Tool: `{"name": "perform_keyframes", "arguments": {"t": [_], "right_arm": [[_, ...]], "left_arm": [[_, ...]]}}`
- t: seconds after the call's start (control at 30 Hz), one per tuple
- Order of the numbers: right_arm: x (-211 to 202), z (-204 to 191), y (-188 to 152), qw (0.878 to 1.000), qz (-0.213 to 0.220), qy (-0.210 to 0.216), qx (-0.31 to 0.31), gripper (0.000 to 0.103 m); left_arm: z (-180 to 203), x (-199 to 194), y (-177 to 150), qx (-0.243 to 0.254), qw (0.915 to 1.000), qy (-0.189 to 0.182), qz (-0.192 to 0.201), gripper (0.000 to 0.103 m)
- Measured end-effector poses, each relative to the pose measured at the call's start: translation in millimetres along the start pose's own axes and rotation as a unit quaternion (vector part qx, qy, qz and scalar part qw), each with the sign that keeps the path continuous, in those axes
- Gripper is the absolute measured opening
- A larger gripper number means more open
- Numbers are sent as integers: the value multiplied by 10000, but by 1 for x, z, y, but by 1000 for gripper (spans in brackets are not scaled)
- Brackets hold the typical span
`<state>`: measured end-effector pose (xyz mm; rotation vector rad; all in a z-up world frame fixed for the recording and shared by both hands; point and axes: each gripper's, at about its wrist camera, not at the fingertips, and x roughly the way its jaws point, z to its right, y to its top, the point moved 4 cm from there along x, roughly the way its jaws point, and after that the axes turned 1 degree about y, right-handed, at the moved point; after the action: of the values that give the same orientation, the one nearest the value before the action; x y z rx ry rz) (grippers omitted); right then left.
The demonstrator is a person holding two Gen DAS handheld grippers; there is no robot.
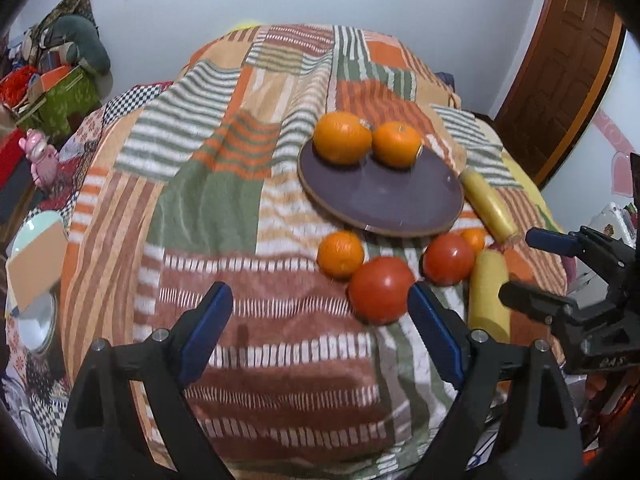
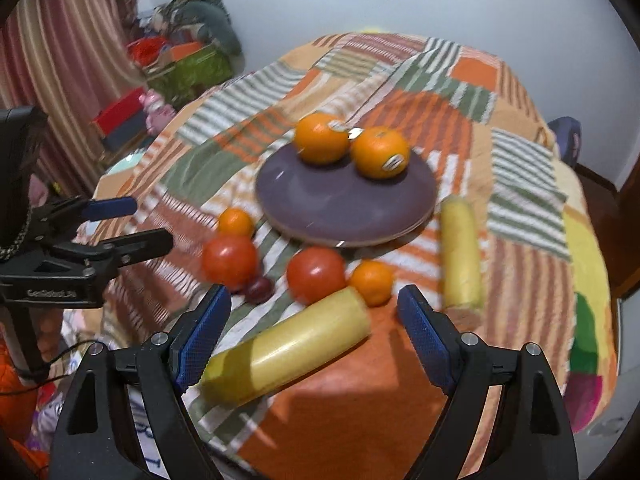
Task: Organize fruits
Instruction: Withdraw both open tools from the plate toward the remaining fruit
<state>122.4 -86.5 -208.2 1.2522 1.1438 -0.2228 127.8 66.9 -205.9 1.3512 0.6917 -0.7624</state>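
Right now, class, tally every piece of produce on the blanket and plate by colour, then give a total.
Orange: 4
Red: 2
Yellow: 2
Dark purple: 1
Total: 9

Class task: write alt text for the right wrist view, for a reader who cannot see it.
The open right gripper hovers over a yellow cylinder lying on a patchwork cloth. Beyond it, two oranges sit on a purple plate, with two tomatoes and two smaller oranges loose nearby. The left gripper enters from the left.
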Motion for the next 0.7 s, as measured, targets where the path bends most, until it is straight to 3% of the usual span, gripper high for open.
{"name": "perform_keyframes", "arguments": {"t": [0.2, 0.43, 0.6, 0.7], "right_arm": [[13, -20, -15, 9994, -252, 102, -206, 88], [23, -25, -23, 9987, -446, 96, -247, 100], [32, -24, -28, 9977, -612, -15, -289, 102], [32, -19, -29, 9976, -650, 179, -128, 101]], "left_arm": [[-9, 1, -13, -226, 9997, -35, -90, 90], [-14, 6, -19, -340, 9992, -61, -192, 90], [-12, 13, -20, -367, 9989, -101, -283, 90], [-9, 15, -20, -322, 9989, -115, -310, 90]]}}
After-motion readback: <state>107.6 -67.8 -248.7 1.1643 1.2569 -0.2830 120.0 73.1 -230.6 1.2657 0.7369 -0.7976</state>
